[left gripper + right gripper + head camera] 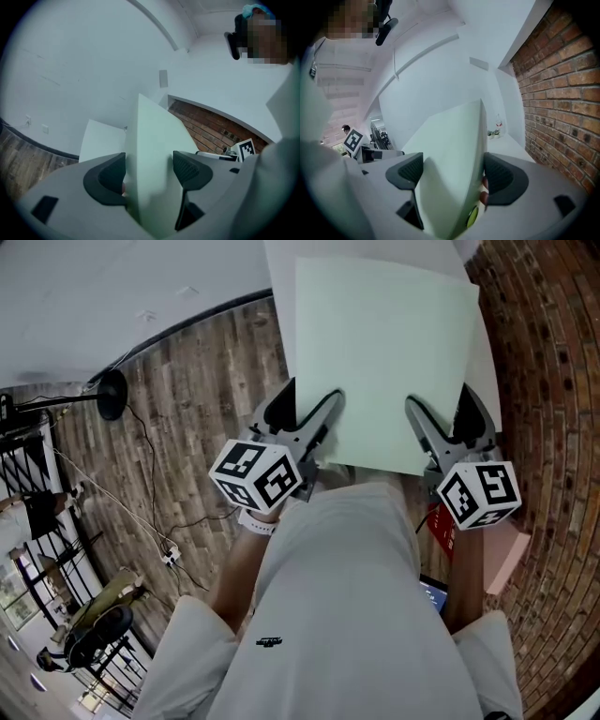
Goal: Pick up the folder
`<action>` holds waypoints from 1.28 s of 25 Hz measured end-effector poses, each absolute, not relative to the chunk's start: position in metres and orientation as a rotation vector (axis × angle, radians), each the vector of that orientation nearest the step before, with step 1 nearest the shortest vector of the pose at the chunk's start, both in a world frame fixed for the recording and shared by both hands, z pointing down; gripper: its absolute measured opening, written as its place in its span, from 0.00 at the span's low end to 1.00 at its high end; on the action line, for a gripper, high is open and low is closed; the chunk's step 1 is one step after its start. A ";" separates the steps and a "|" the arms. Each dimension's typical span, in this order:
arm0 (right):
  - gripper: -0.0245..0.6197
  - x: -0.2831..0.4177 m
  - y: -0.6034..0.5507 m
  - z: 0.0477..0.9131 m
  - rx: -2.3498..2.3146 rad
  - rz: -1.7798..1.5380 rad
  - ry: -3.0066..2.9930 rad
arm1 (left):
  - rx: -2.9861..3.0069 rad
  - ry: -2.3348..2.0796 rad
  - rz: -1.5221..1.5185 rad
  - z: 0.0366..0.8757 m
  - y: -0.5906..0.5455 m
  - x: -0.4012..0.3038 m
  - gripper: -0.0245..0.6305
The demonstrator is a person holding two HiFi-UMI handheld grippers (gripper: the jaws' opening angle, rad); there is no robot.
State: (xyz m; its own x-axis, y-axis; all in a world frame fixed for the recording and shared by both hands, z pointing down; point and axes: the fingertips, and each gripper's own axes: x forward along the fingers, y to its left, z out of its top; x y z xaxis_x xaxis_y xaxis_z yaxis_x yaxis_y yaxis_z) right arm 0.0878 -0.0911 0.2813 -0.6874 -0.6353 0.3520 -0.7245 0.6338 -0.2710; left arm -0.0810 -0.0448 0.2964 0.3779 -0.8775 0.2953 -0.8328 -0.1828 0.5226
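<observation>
A pale green folder (384,362) is held up in front of me by its near edge, one gripper at each near corner. My left gripper (309,409) is shut on the near left part and my right gripper (442,413) on the near right part. In the left gripper view the folder (154,154) stands on edge between the dark jaws of the left gripper (150,171). In the right gripper view the folder (450,154) likewise fills the gap of the right gripper (452,173). The marker cube (258,474) and the other cube (480,493) sit close to my body.
A white table (279,315) shows behind the folder. A brick wall (553,381) runs along the right. Wooden floor (187,409) lies to the left, with a black stand (111,395) and cables. A pink object (506,559) sits low at the right.
</observation>
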 end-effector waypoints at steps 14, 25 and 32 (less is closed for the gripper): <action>0.65 0.092 -0.072 0.227 1.170 0.497 -2.716 | 2.139 -1.511 -0.150 0.241 -0.030 -0.078 0.53; 0.65 0.089 -0.059 0.196 1.179 0.424 -2.787 | 2.193 -1.560 -0.185 0.208 -0.015 -0.080 0.53; 0.66 0.089 -0.051 0.172 1.240 0.418 -2.848 | 2.268 -1.600 -0.183 0.178 -0.007 -0.081 0.53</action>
State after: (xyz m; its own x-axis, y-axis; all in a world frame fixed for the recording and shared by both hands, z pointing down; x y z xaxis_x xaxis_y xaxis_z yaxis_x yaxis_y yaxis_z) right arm 0.0888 -0.0508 0.1715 -0.6869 -0.7181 0.1117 -0.7199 0.6514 -0.2394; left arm -0.0807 -0.0072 0.1782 0.3511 -0.9311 0.0990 -0.8848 -0.2953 0.3605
